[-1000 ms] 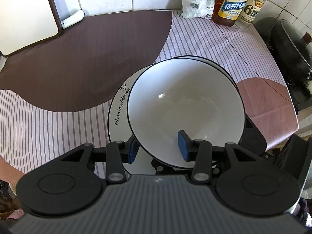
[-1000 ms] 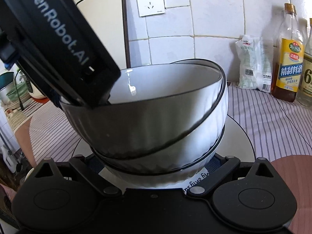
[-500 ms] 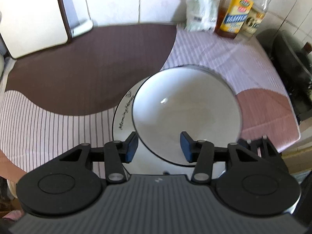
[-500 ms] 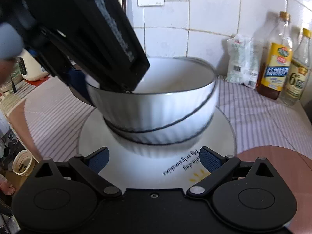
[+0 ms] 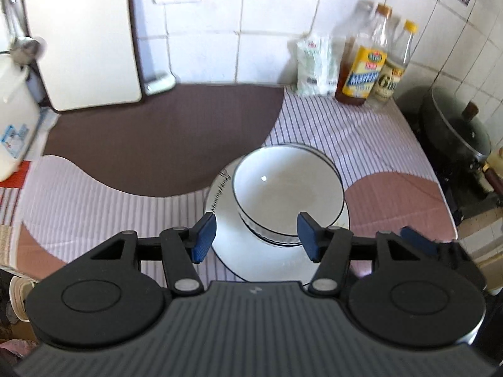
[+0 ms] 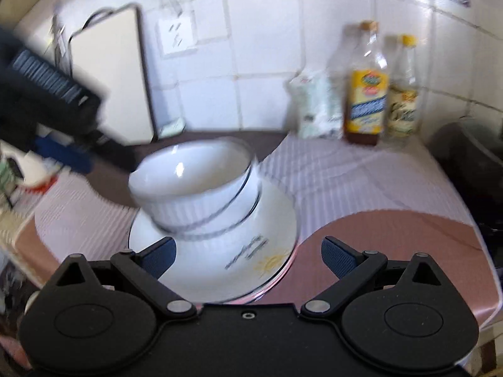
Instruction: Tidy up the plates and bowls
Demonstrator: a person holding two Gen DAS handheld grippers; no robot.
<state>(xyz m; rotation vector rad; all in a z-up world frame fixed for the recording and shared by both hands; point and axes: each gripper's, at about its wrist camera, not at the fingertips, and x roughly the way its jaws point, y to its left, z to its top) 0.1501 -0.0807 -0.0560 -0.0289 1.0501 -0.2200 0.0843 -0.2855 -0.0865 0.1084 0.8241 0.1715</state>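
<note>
Two white bowls with black rims sit nested, the top bowl [image 5: 287, 188] tilted in the lower one, on a white plate [image 5: 251, 257] with lettering. The stack also shows in the right wrist view: top bowl [image 6: 191, 179], plate [image 6: 251, 257]. My left gripper [image 5: 256, 237] is open and empty, above and nearer than the stack. My right gripper [image 6: 250, 256] is open and empty, back from the plate's near edge. The left gripper shows blurred at the left of the right wrist view [image 6: 59, 154].
Two oil bottles [image 5: 361, 69] and a white bag [image 5: 314, 66] stand at the back wall. A cutting board [image 5: 81, 37] leans at the back left. A black wok with lid [image 5: 456, 128] is at the right. A white container [image 5: 12, 119] stands far left.
My left gripper let go of the top bowl's rim, opened and pulled up and away. My right gripper backed off from the plate. The top bowl now rests in the lower bowl.
</note>
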